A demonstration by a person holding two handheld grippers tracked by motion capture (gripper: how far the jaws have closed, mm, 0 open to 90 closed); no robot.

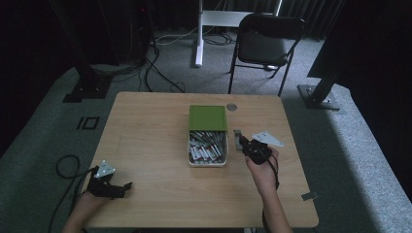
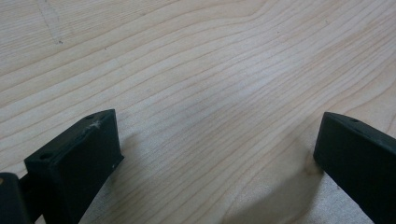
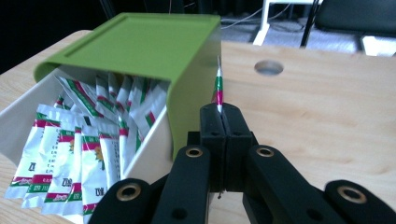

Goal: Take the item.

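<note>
A white box [image 1: 207, 163] [image 3: 18, 114] with a green sliding lid [image 1: 208, 117] [image 3: 140, 44] pushed halfway back sits mid-table. Several white, red and green sachets [image 1: 206, 147] [image 3: 70, 149] fill it. My right gripper [image 1: 241, 141] [image 3: 219, 112] is just right of the box, shut on one sachet [image 1: 237, 139] [image 3: 218, 88], which stands edge-on above the jaws. My left gripper [image 1: 127, 187] [image 2: 219, 149] rests low at the table's front left corner, open over bare wood, with nothing between its jaws.
The wooden table [image 1: 150, 145] has a round cable hole [image 1: 231, 106] [image 3: 269, 67] behind the box. A black folding chair [image 1: 265, 43] and a white desk leg [image 1: 198, 34] stand beyond the far edge. A small tape piece [image 1: 309, 196] lies near the right front corner.
</note>
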